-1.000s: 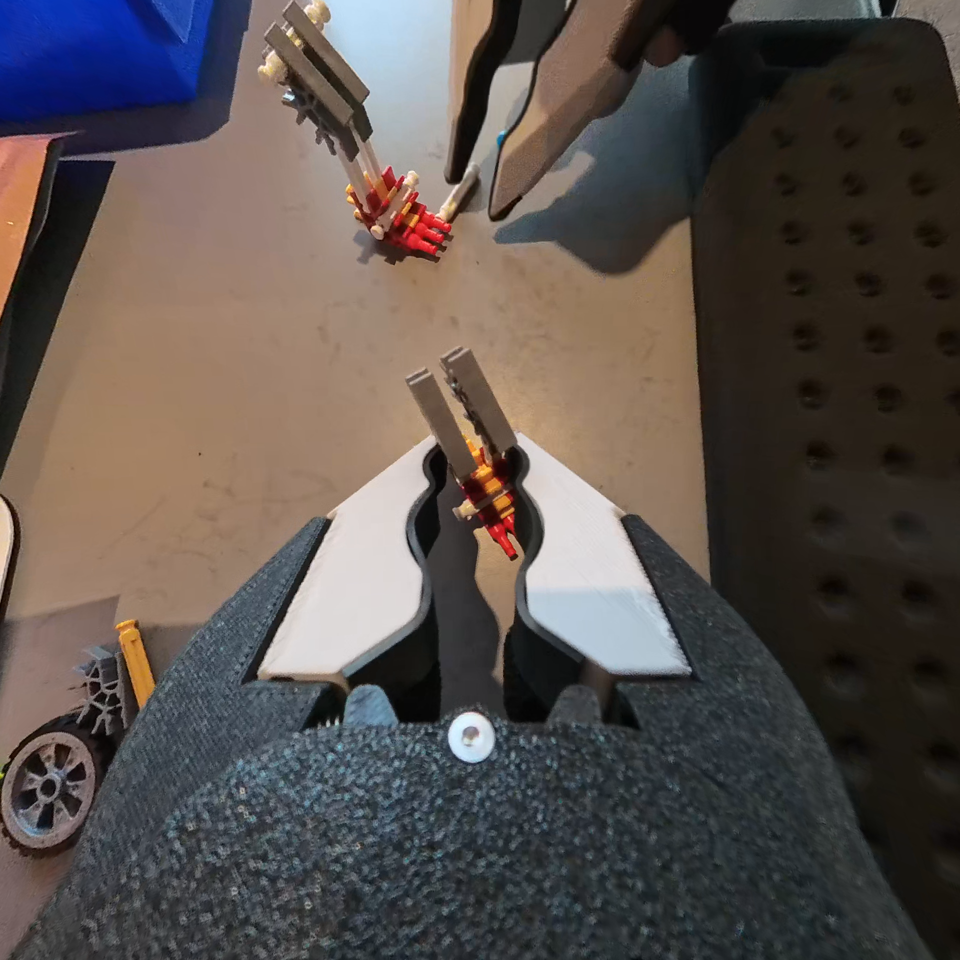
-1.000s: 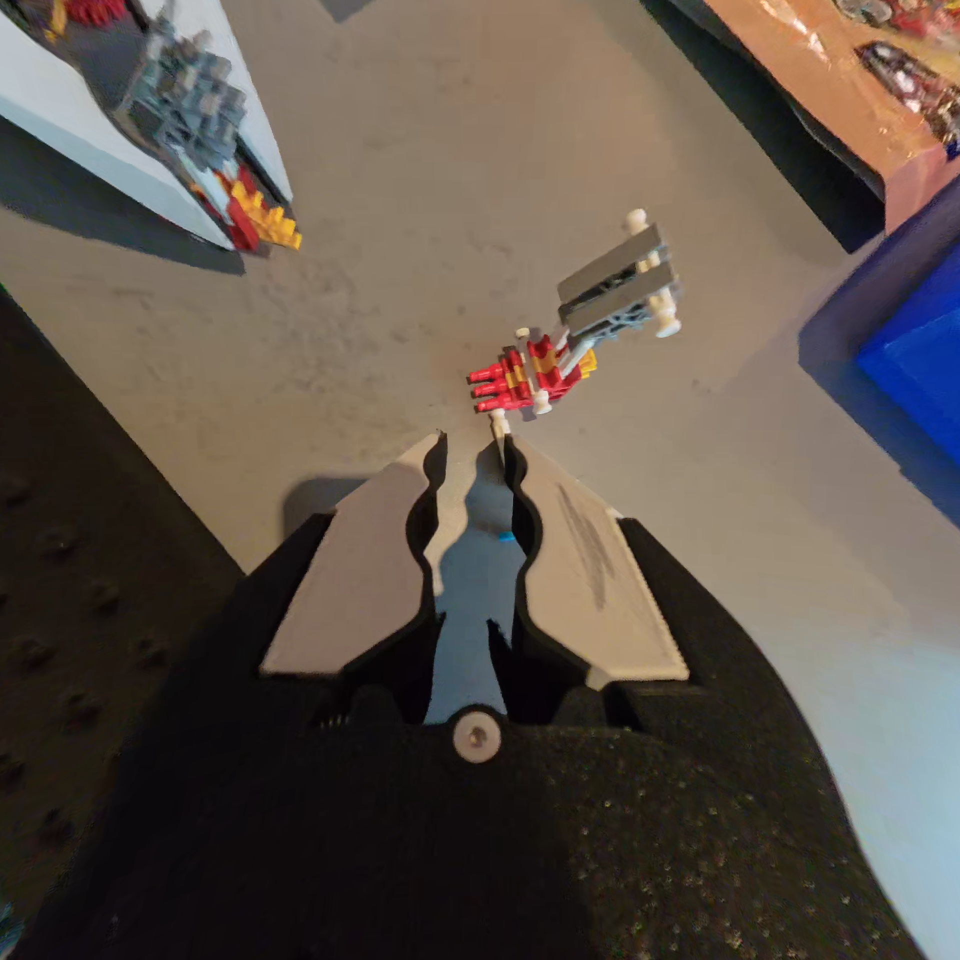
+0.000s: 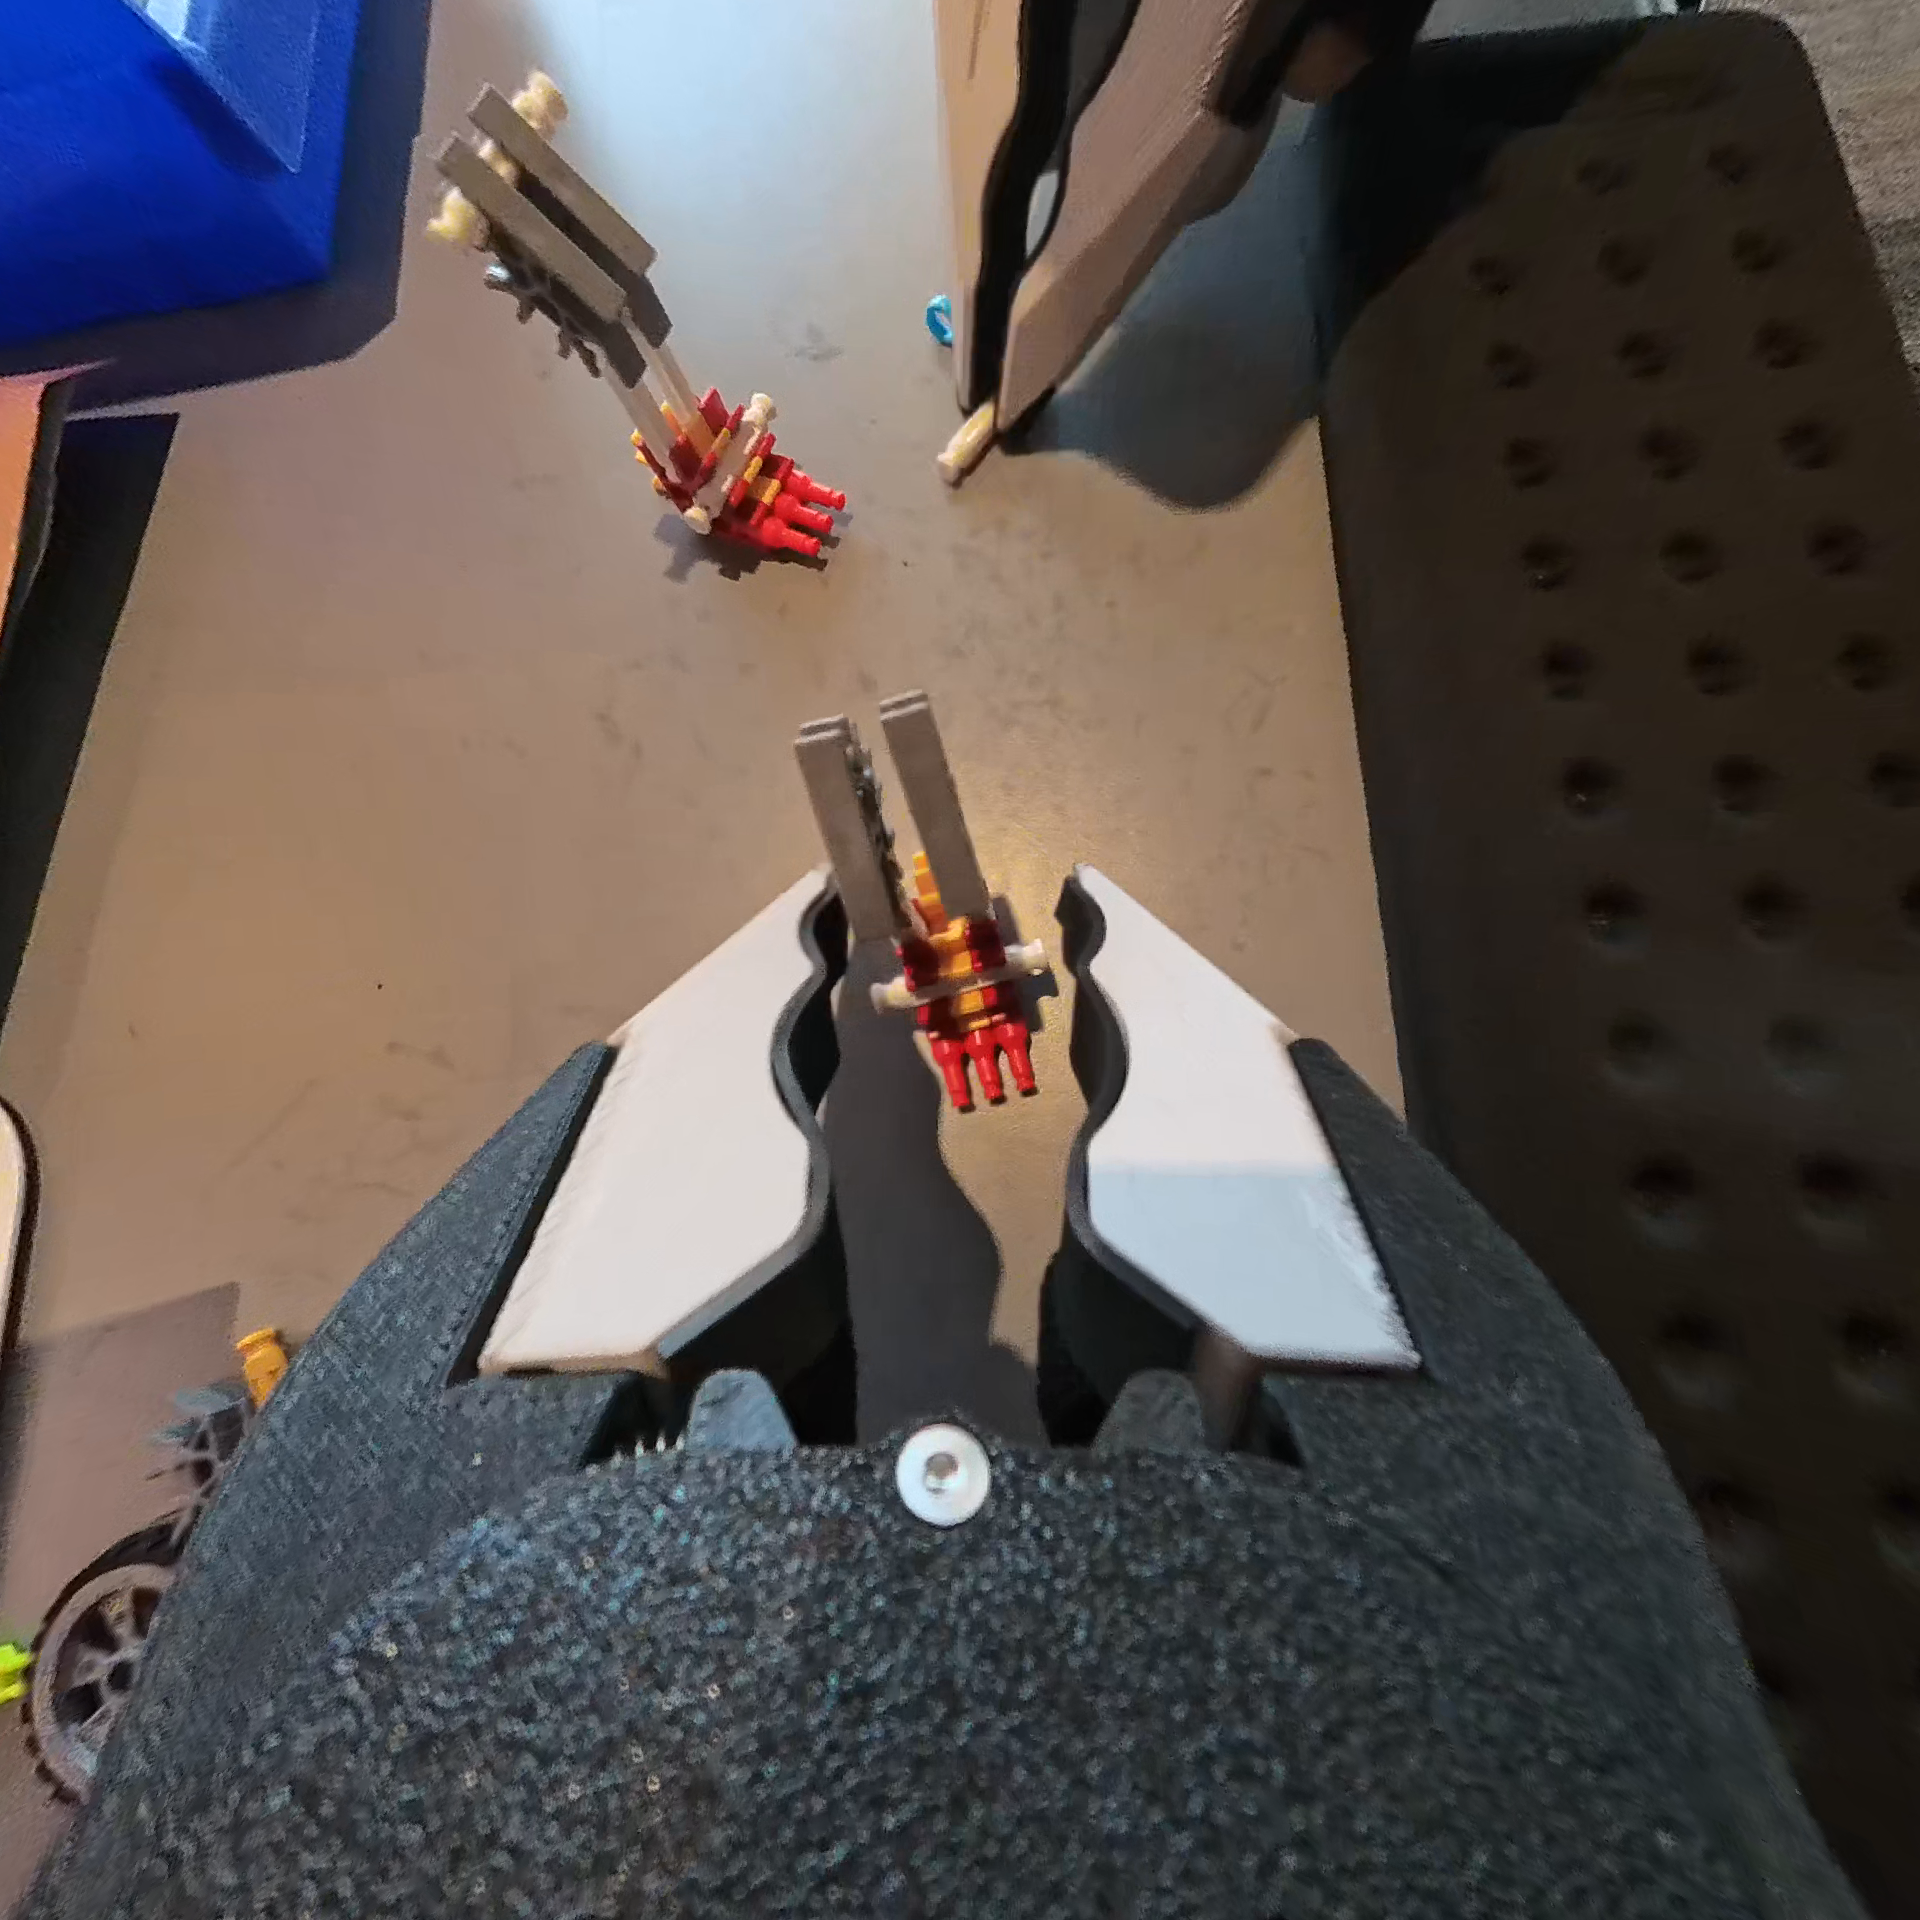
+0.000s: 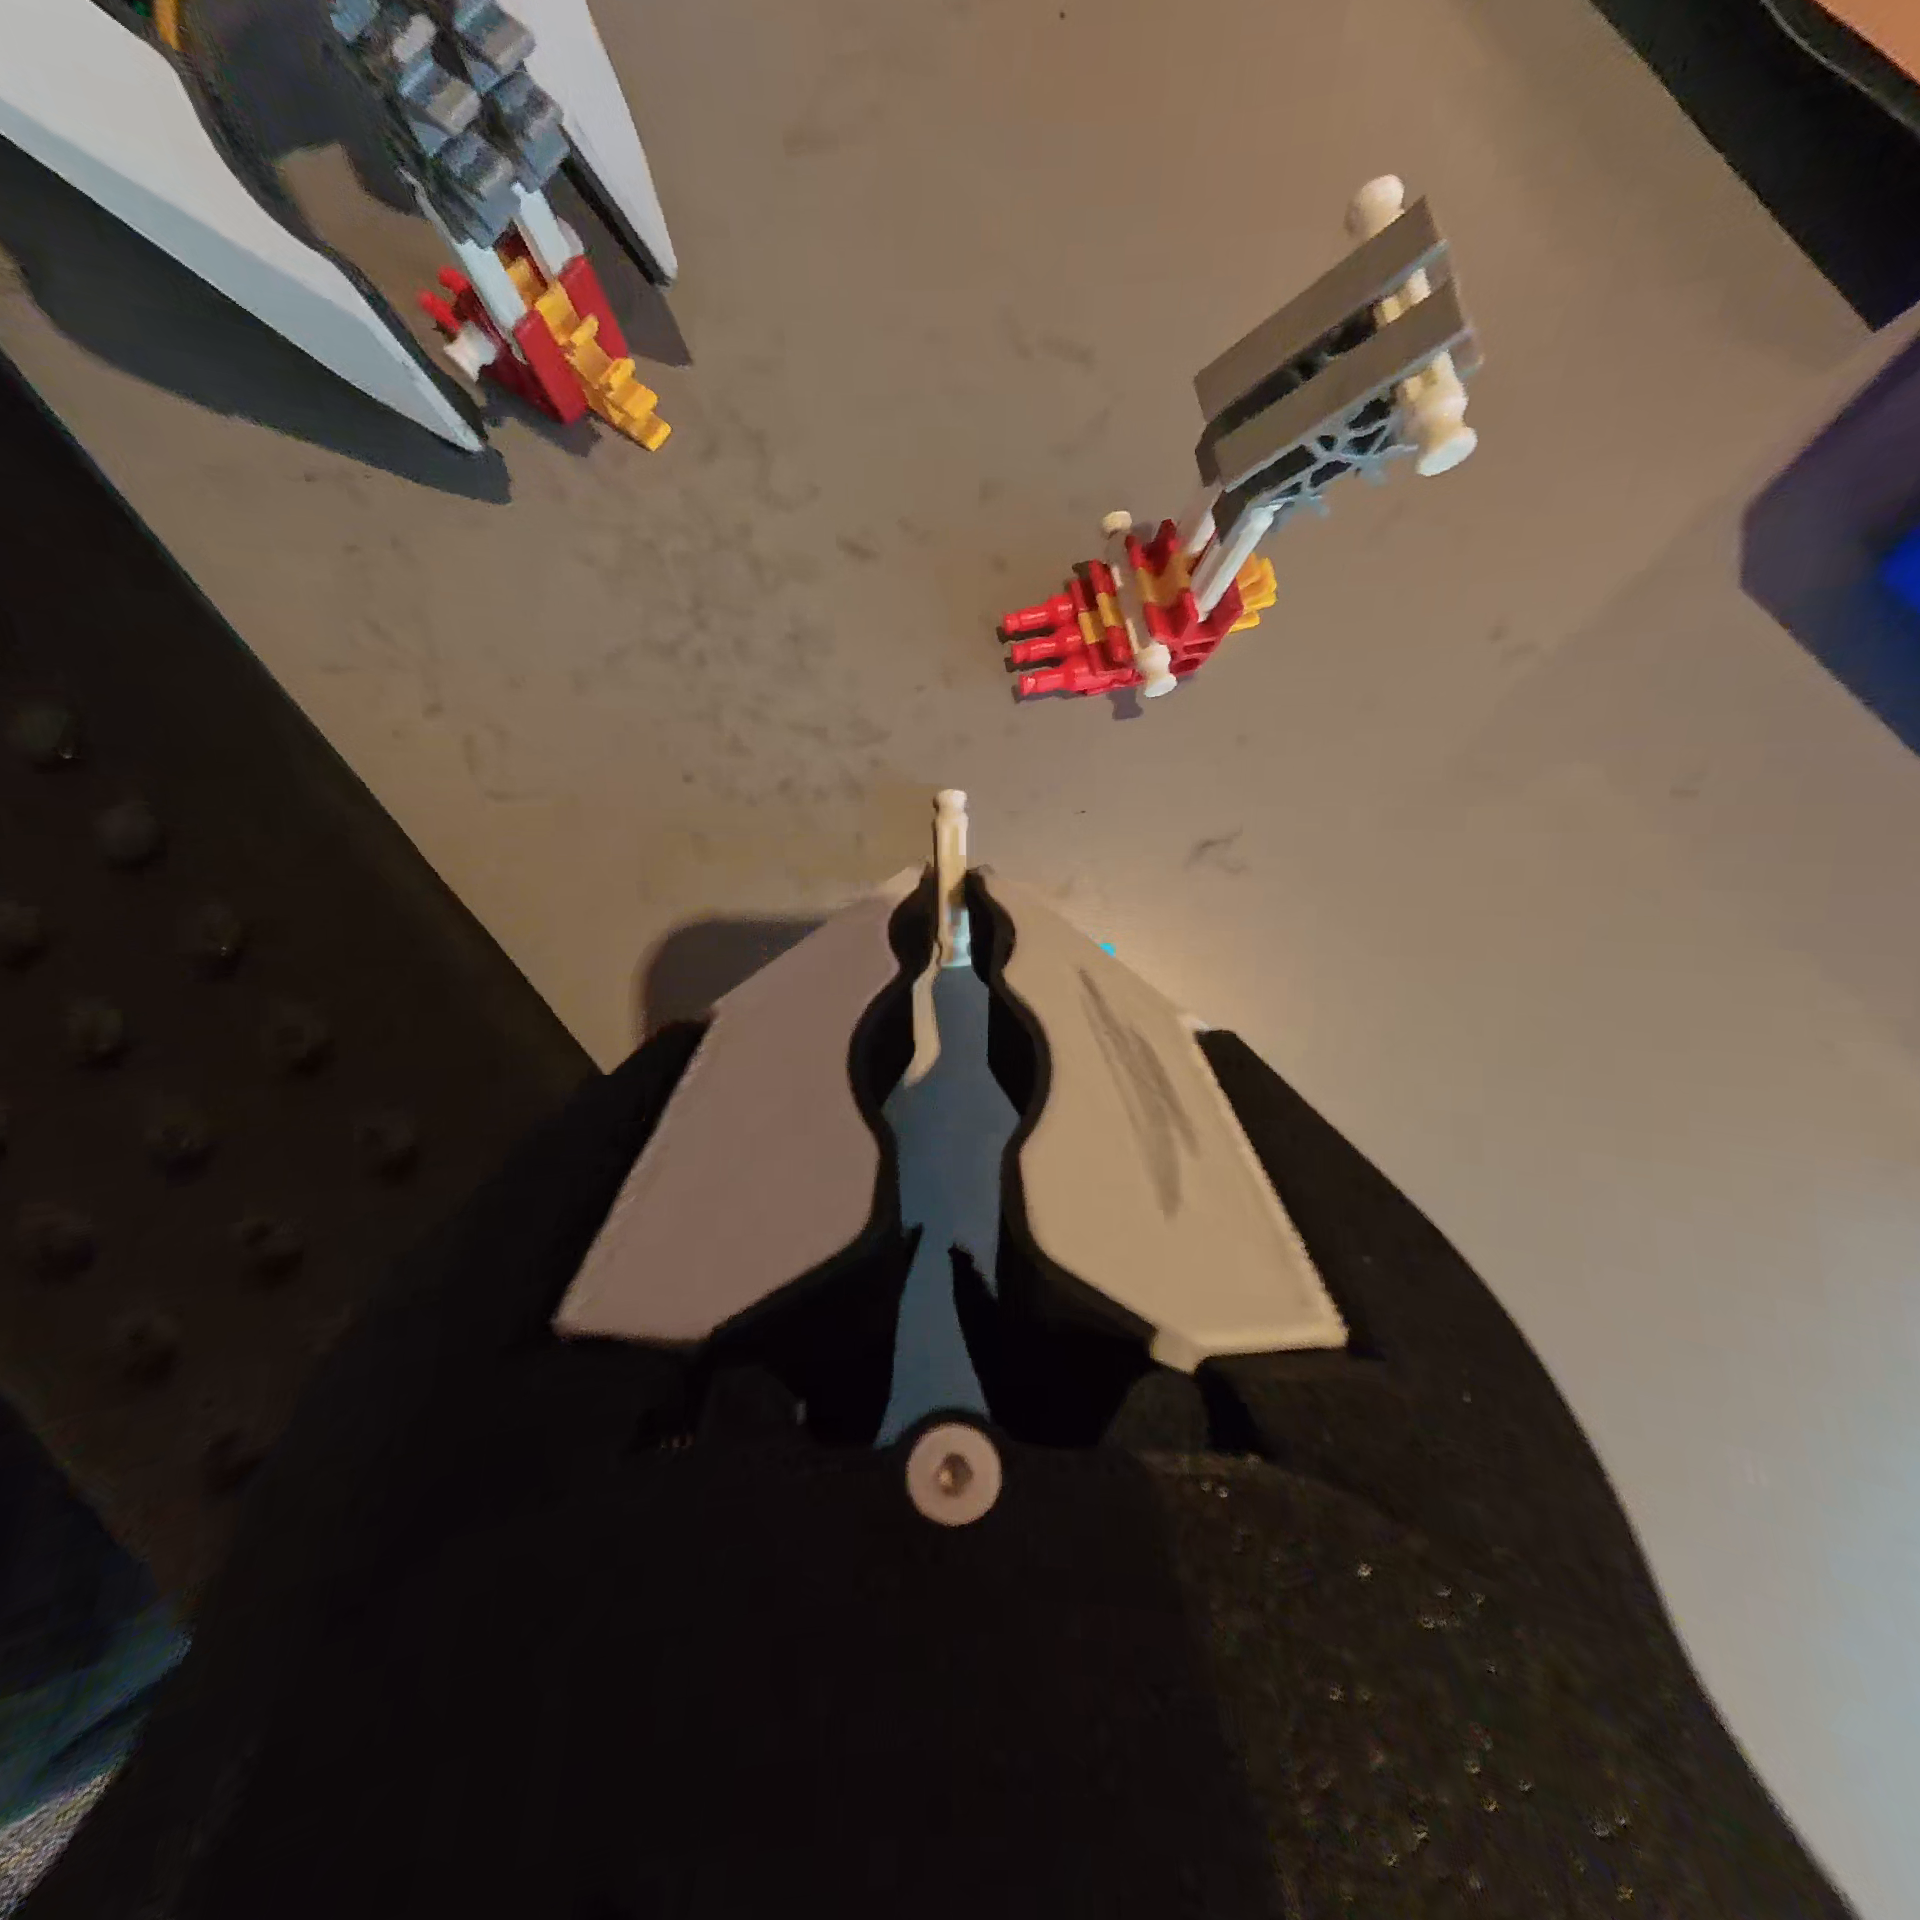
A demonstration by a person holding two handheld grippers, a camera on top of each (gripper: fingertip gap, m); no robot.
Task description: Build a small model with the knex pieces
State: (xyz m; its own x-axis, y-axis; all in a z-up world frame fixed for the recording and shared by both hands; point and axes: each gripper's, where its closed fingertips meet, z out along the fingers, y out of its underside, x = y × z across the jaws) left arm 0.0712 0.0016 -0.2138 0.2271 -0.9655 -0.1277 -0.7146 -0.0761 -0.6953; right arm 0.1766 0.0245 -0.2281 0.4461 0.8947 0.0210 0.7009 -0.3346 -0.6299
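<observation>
Near model: a grey, red and yellow toy-brick assembly (image 3: 925, 914) stands on the grey tabletop (image 3: 416, 831), grey bars rising away from the camera, red pegs toward it.
Left gripper (image 3: 945, 904): fingers spread wide either side of it, contact unclear.
Right gripper (image 4: 948, 896): fingers narrow, pinching a cream rod (image 4: 949, 842) pointing forward.
Around: second similar assembly (image 4: 1236, 499) leans nearby; black dimpled mat (image 3: 1662, 727) alongside; blue box (image 3: 156, 156).

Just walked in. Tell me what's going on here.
A person works two handheld claws over a grey tabletop. The left claw is open around a red, yellow and grey brick assembly standing between its fingers. The right claw is shut on a small white rod. A second, similar brick assembly stands free on the table beyond it.
</observation>
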